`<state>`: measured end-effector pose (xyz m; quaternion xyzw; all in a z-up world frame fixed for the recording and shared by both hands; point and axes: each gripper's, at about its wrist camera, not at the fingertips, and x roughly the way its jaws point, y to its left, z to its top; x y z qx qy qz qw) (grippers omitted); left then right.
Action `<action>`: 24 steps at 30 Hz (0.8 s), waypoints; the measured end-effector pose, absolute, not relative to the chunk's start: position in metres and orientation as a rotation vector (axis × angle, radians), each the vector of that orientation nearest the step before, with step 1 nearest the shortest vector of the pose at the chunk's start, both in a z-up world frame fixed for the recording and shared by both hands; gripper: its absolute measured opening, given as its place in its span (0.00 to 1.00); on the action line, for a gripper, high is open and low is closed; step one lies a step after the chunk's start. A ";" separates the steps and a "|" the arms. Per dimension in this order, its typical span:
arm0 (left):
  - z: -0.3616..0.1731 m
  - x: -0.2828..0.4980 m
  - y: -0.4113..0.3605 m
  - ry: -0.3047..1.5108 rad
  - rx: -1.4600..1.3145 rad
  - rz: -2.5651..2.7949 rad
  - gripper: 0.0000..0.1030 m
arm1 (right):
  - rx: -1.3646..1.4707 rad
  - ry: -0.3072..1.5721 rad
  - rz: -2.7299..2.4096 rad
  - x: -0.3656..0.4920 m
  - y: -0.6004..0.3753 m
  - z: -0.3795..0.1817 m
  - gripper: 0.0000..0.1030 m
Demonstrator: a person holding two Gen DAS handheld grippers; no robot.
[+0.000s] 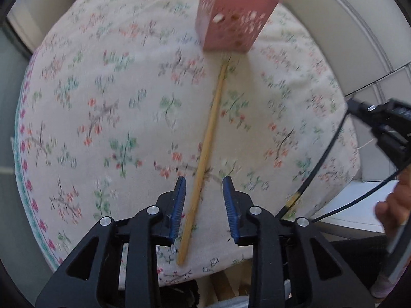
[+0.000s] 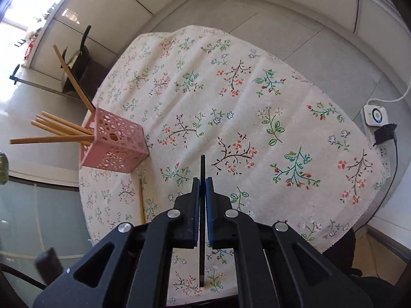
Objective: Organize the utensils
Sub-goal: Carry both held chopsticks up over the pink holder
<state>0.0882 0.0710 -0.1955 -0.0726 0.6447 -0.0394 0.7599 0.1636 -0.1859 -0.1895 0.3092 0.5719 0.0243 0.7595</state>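
Note:
A wooden chopstick lies on the flowered tablecloth, running from the pink perforated holder back between my left gripper's blue pads. My left gripper is open, and its pads stand apart from the stick on both sides. My right gripper is shut on a black chopstick, held above the cloth. That gripper and its black chopstick also show at the right of the left wrist view. The pink holder holds several wooden chopsticks. The loose wooden chopstick lies near the holder.
The round table's edge drops off just left of the holder. A dark chair stands beyond the table. A power strip with a white device sits on the floor at the right. A hand shows at the right edge.

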 end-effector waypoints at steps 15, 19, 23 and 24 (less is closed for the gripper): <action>-0.212 0.021 0.033 1.378 0.121 -0.131 0.07 | 0.678 1.148 0.146 0.145 -0.189 -0.152 0.05; -0.172 0.006 0.039 1.227 0.125 -0.135 0.06 | 0.693 1.134 0.145 0.140 -0.197 -0.148 0.05; -0.135 -0.012 0.055 1.105 0.124 -0.127 0.06 | 0.709 1.123 0.152 0.139 -0.202 -0.144 0.05; -0.124 -0.012 0.056 1.075 0.119 -0.123 0.06 | 0.711 1.114 0.157 0.138 -0.202 -0.141 0.05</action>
